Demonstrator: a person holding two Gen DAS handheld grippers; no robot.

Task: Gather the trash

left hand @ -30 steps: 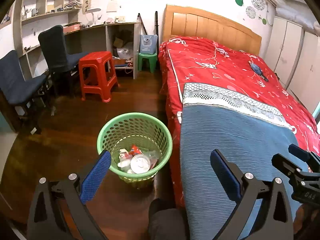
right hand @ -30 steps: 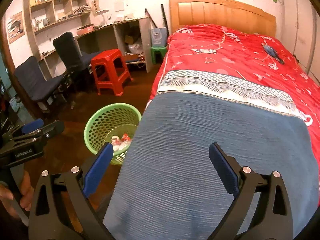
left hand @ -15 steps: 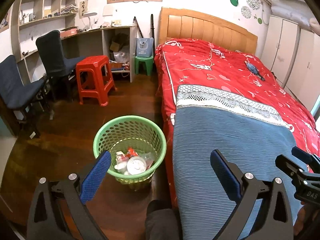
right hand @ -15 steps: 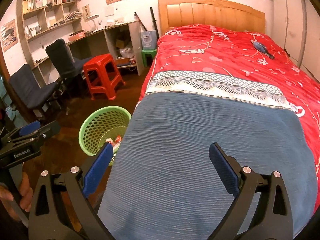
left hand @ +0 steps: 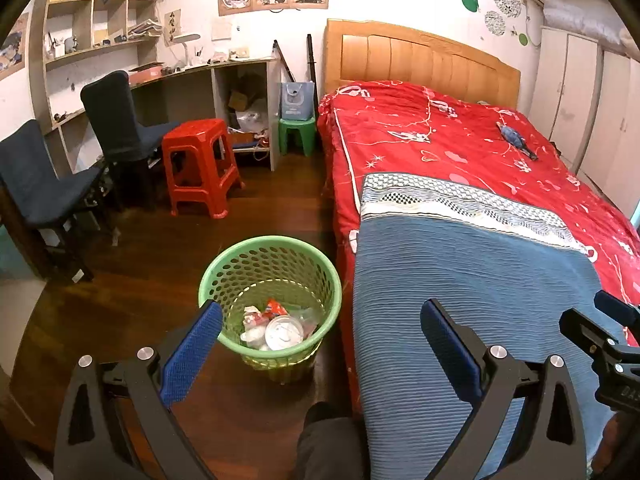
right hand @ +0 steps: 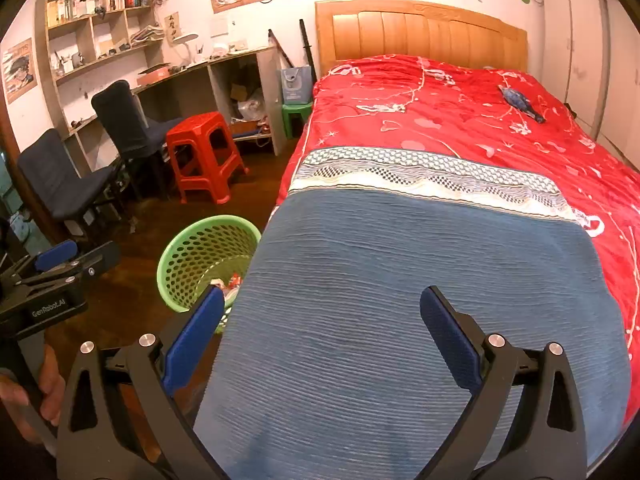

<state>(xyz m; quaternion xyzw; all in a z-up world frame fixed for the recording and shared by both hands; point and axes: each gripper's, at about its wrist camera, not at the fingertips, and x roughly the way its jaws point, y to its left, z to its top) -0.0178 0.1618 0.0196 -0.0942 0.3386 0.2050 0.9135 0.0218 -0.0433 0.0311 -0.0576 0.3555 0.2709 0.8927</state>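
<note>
Left gripper (left hand: 320, 344) and right gripper (right hand: 320, 328): fingers spread wide, empty. Green basket (left hand: 224, 276) holds trash, left of bed (left hand: 460, 148).

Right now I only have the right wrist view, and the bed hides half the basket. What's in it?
Observer: The left wrist view shows the whole basket. Trash covers only its bottom: a round white lid, a red wrapper and crumpled paper.
Operator: Is the left gripper carrying anything?
Observer: No. The left gripper is wide open with nothing between its fingers.
Operator: Is anything close to the basket that I can't see?
Observer: A knee shows at the bottom edge, on the near side of the basket, next to the bed.
</note>
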